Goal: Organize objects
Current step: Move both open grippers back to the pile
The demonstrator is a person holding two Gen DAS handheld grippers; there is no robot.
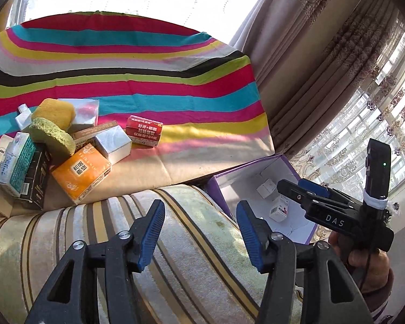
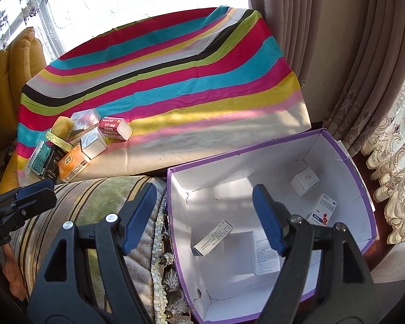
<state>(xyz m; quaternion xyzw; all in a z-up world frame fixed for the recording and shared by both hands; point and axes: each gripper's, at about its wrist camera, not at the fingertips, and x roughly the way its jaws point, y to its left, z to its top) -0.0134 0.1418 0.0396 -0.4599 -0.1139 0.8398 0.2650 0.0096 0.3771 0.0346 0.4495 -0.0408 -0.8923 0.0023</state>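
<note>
A pile of small boxes and sponges lies on the striped cloth (image 1: 137, 62) at the left: an orange box (image 1: 81, 174), a silver box (image 1: 113, 141), a red pack (image 1: 144, 131), a green sponge (image 1: 52, 136) and a yellow sponge (image 1: 55, 113). The pile also shows in the right wrist view (image 2: 73, 140). A purple-rimmed white bin (image 2: 272, 167) holds several small boxes (image 2: 213, 237). My left gripper (image 1: 199, 232) is open and empty over the striped cushion. My right gripper (image 2: 205, 216) is open and empty above the bin.
A striped sofa cushion (image 1: 189, 243) lies between the pile and the bin. Curtains (image 1: 310, 54) hang at the right. A yellow pillow (image 2: 10, 81) sits left of the cloth. The right gripper also shows in the left wrist view (image 1: 302, 191).
</note>
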